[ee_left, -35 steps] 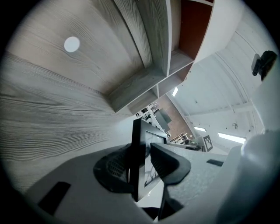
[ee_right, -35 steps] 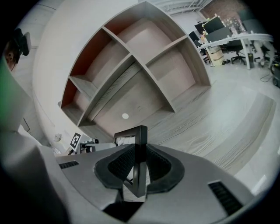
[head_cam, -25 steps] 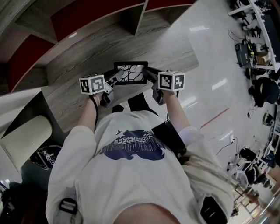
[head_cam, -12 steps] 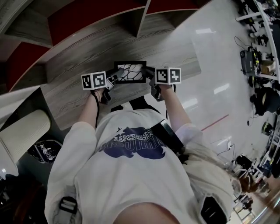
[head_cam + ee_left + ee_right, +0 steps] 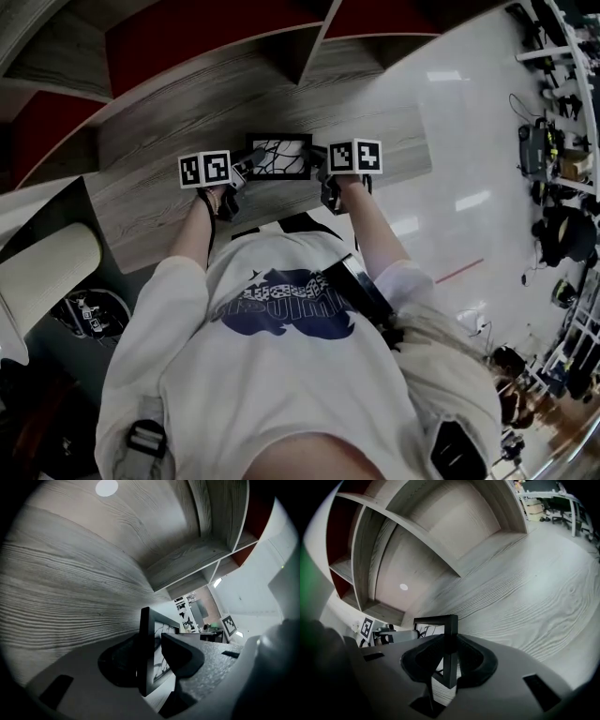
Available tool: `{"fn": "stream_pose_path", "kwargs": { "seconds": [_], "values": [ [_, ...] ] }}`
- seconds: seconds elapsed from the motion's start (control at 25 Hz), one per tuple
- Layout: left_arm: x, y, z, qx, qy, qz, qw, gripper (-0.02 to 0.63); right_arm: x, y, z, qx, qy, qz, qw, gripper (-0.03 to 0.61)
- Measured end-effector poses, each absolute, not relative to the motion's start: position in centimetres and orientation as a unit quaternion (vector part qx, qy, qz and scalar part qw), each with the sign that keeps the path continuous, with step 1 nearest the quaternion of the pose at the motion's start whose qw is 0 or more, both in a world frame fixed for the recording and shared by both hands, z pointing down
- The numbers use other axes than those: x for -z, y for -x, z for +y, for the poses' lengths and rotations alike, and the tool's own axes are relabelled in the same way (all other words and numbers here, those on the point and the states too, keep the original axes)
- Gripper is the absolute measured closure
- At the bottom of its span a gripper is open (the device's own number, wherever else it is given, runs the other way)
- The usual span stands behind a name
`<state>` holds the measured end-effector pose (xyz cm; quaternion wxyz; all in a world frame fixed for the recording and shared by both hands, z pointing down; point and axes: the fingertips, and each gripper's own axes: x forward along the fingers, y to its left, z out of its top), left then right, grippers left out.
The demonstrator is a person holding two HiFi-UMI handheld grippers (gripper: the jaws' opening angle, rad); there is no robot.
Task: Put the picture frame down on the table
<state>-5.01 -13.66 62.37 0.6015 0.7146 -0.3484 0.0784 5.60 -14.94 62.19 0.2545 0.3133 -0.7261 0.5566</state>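
Observation:
A black picture frame (image 5: 278,157) with a white picture of dark branching lines is held over the grey wood-grain table (image 5: 159,202), between my two grippers. My left gripper (image 5: 242,172) is shut on the frame's left edge (image 5: 146,658). My right gripper (image 5: 320,161) is shut on the frame's right edge (image 5: 450,651). In both gripper views the frame's black border stands edge-on between the dark jaw pads. The frame's underside and how high it is above the tabletop (image 5: 525,592) are hidden.
Wooden shelf compartments (image 5: 281,42) with dark red backs rise behind the table. A glossy white floor (image 5: 469,141) lies to the right, with desks and equipment (image 5: 553,122) at its far edge. A pale cushioned seat (image 5: 42,281) is at the left.
Both grippers have carried the frame slightly away from the person and further over the table. Their hold on the frame has not changed.

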Motion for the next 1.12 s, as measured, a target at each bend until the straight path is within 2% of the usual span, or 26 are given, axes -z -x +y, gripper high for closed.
{"fn": "stream_pose_path", "kwargs": {
  "seconds": [0.64,1.12],
  "values": [
    [-63.9,5.4,-13.6,-0.077,-0.694,-0.362,0.617,0.485,-64.1,-5.2,-15.4,-0.561,-0.299,-0.708,0.307,0.503],
    [-64.0,5.5,-13.5,-0.068,-0.688,-0.353,0.630,0.485,-64.1,-5.0,-15.5,-0.574,-0.280,-0.709,0.298,0.503]
  ]
}}
